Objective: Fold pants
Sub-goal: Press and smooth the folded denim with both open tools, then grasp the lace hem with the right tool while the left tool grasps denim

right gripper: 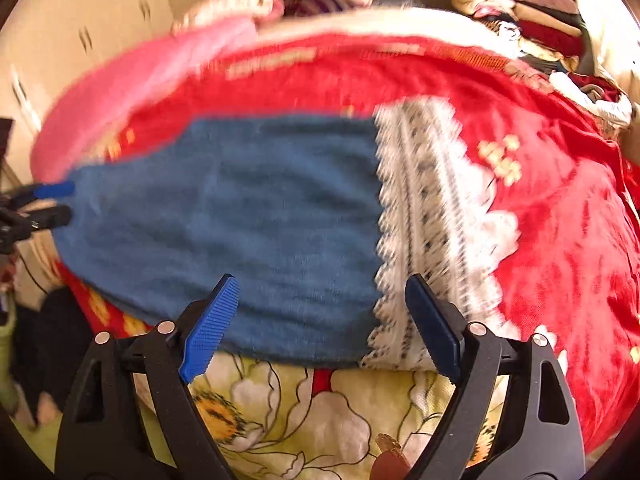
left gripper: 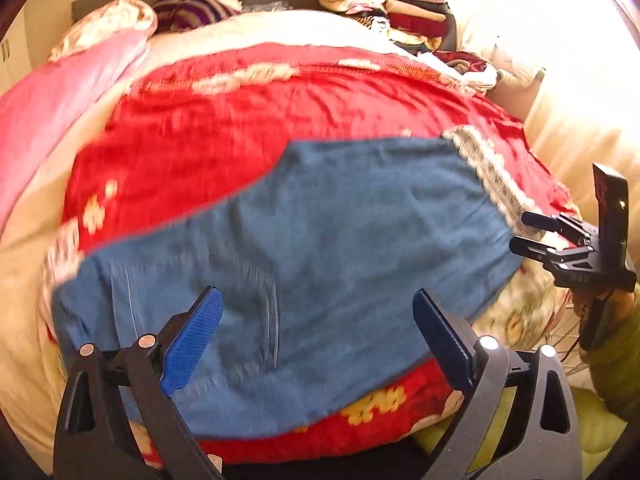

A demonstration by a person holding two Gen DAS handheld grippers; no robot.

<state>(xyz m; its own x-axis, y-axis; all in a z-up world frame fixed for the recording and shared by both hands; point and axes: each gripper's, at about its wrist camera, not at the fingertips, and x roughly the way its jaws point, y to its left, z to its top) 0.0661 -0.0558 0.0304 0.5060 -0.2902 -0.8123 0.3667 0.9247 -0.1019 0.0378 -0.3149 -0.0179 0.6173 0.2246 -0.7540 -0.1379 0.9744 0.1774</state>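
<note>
The blue pants (left gripper: 320,248) lie flat across the red blanket (left gripper: 248,116), near the bed's front edge, their patterned white band (right gripper: 436,216) at the right end. Both the left gripper (left gripper: 318,330) and right gripper (right gripper: 322,320) hover spread wide, holding nothing. A clean fold would likely need each to pinch a near-edge corner together. The cloth looks soft, fleecy and limp.

You are looking at small embossed digits, too blurred to read, on the right gripper (left gripper: 530,236) body in the left wrist view, no other text showing anywhere.
</note>
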